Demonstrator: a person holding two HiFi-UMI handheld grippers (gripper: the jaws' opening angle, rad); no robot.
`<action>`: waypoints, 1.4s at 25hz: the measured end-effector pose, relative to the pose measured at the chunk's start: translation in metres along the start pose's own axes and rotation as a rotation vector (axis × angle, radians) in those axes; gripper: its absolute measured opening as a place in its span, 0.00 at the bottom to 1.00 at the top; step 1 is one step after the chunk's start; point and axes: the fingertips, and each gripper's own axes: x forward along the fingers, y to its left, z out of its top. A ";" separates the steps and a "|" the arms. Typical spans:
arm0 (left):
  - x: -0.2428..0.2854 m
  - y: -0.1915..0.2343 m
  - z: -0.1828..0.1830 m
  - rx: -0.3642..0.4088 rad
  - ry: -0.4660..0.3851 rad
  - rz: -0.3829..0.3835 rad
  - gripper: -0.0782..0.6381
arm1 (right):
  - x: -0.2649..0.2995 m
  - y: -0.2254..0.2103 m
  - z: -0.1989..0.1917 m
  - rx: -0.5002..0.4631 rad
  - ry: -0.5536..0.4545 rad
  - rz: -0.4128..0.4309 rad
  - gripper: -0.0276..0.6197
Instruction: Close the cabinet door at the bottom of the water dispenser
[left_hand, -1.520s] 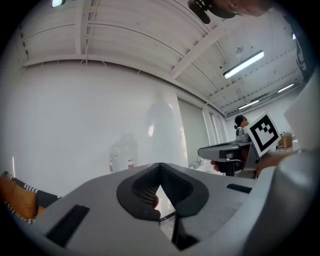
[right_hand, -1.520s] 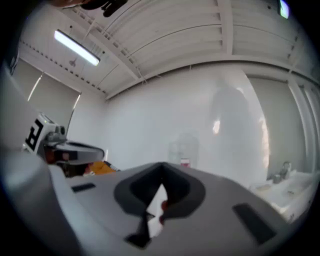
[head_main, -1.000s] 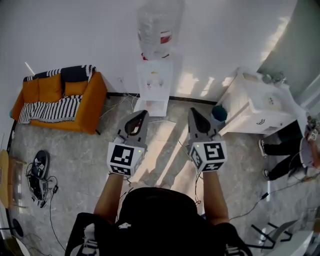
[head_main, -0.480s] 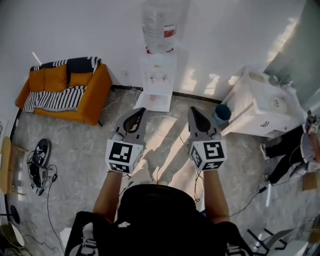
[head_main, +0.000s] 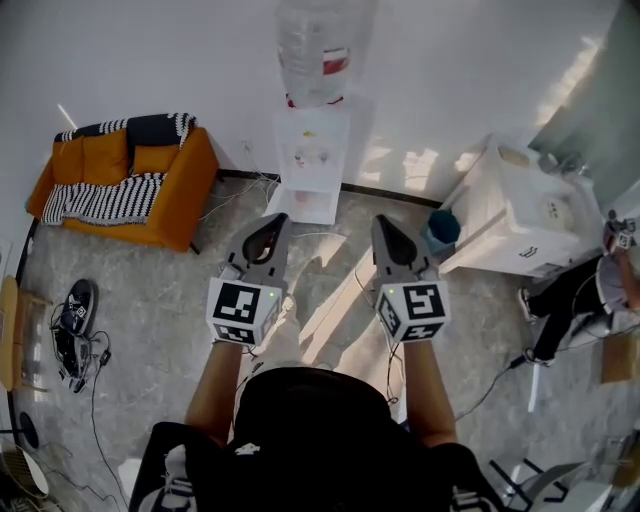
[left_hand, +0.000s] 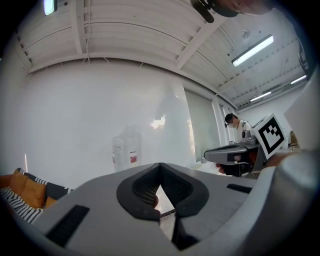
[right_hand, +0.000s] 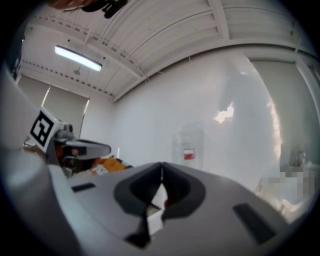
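Head view shows the water dispenser standing at the floor's far edge, against the wall. Its bottom cabinet door is too small to judge. The left gripper and right gripper point toward it from well apart — side by side, both with jaws together on nothing.

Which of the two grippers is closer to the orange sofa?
The left gripper, at the left of the head view. The orange sofa stands on its side, while the right gripper is nearer the white counter.
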 end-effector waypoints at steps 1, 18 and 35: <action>0.005 0.003 0.001 -0.019 -0.001 0.000 0.12 | 0.005 -0.003 -0.001 0.000 0.003 -0.001 0.10; 0.104 0.092 -0.008 -0.004 -0.012 -0.019 0.12 | 0.133 -0.028 -0.008 0.022 0.044 -0.016 0.09; 0.193 0.193 -0.016 -0.036 0.013 -0.094 0.12 | 0.260 -0.040 -0.004 0.024 0.095 -0.078 0.10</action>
